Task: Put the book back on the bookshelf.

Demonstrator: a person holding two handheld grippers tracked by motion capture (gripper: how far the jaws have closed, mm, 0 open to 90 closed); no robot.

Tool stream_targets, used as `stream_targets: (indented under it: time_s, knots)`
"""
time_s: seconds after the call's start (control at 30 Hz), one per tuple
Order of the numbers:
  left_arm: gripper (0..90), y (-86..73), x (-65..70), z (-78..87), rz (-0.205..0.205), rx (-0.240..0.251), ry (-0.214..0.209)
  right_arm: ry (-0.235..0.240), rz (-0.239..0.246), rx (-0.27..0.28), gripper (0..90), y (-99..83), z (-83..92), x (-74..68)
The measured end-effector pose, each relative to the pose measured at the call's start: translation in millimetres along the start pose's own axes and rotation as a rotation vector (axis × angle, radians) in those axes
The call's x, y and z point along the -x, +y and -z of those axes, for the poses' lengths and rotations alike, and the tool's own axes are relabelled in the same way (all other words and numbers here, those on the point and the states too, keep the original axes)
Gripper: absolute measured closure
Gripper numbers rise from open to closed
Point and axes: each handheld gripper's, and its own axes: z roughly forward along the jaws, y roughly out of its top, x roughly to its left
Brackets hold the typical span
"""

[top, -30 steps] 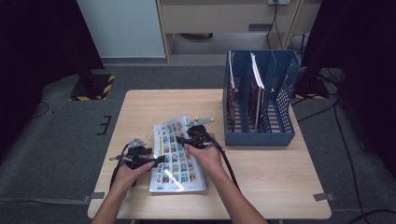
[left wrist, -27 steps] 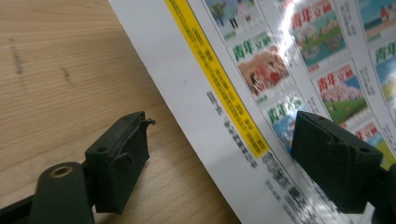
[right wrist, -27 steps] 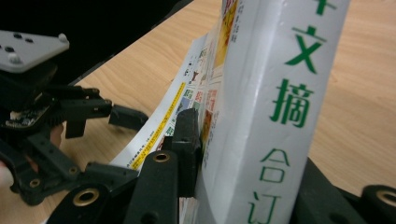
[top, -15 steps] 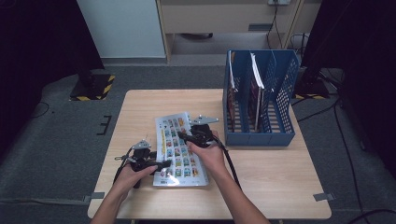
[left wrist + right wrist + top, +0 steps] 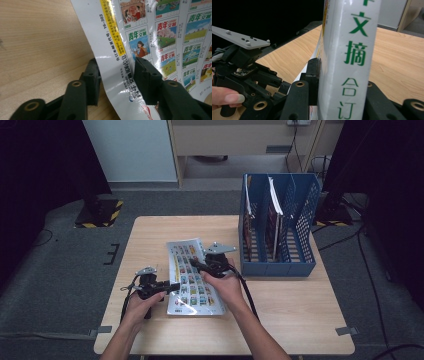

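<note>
- A thick magazine volume [image 5: 192,277] lies on the wooden counter [image 5: 280,315], left of a blue file rack [image 5: 280,227].
- The right tool [image 5: 198,265] grips its spine.
- The left tool [image 5: 173,286] has just been closing; the cover edge sits between its jaws, contact unclear.
- Likely step: lifting it; next, stand it upright for the rack.
- Cover reads "青年文摘", "16-303"; spine "文摘合订".

Glossy paper magazine [image 5: 192,277], matt wooden table [image 5: 285,315], blue plastic rack [image 5: 280,265].
</note>
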Motion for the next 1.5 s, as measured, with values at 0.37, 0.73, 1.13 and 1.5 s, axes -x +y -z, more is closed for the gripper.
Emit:
stream_targets:
  time_s: [0.37, 0.73, 1.13, 1.5]
  knots:
    - [64.3, 8.7, 10.8, 7.9, -0.098, 0.042, 0.061, 0.033, 0.031, 0.026, 72.7, 6.2, 10.9, 1.2]
    - [65.9, 14.2, 17.4, 15.5, -0.209, 0.077, 0.108, 0.062, 0.069, 0.045, 71.8, 14.0, 18.7, -0.6]
    - [67.3, 18.9, 25.1, 21.1, -0.27, 0.122, 0.145, 0.083, 0.093, 0.063, 71.1, 21.6, 24.8, -1.5]
    - [69.6, 21.6, 27.0, 28.2, -0.292, 0.162, 0.16, 0.098, 0.1, 0.081, 71.1, 28.2, 28.1, -2.1]
